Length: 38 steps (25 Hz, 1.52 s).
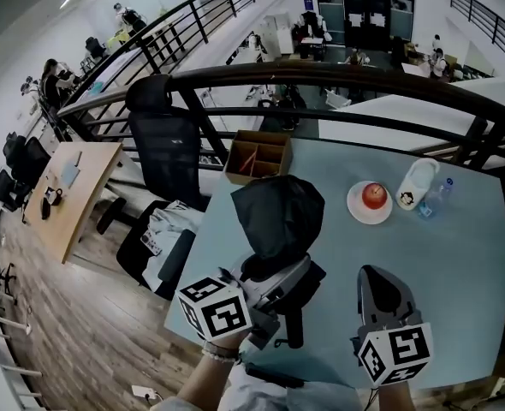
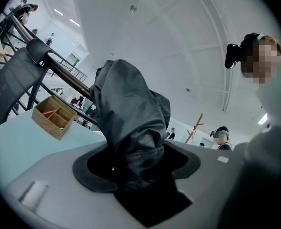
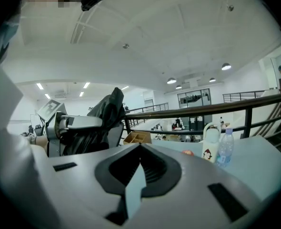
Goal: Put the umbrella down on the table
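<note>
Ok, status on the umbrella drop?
Left gripper shut on umbrella, upright over table, not yet down. Right gripper shut, empty. Plate and water bottle sit far off, not blocking.

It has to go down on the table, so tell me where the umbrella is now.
In the head view the black umbrella is clamped in the left gripper over the table's near left part, left of the apple plate.
</note>
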{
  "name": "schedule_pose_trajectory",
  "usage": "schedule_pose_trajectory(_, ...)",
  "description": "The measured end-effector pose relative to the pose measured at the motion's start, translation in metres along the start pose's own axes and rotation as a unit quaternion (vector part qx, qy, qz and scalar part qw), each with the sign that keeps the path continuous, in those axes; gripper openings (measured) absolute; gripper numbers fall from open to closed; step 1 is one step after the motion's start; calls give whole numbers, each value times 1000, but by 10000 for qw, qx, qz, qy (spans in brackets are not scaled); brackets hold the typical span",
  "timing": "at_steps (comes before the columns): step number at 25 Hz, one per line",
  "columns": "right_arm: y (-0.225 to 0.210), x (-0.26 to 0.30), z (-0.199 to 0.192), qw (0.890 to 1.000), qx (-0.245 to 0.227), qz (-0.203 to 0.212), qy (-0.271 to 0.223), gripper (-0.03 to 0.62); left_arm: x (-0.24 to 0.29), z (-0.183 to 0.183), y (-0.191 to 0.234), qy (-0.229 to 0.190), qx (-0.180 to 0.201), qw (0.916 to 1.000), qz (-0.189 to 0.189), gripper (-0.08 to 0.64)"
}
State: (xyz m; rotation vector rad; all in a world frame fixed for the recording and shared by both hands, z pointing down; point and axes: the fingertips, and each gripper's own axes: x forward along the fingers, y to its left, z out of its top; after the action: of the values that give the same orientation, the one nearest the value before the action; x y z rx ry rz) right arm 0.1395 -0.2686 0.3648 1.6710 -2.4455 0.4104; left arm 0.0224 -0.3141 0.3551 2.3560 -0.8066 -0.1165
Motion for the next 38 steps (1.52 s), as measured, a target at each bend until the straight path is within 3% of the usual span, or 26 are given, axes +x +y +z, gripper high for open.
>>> schedule_pose_trajectory(12,-17,22,0,9995,74,-272,135,-2,43,5,46,417,102,9991,22,288)
schedule_pose_trajectory(38,-54,87,-32,9968,110,-207,759,-2,137,-16,143,1132,25,9932,288,288)
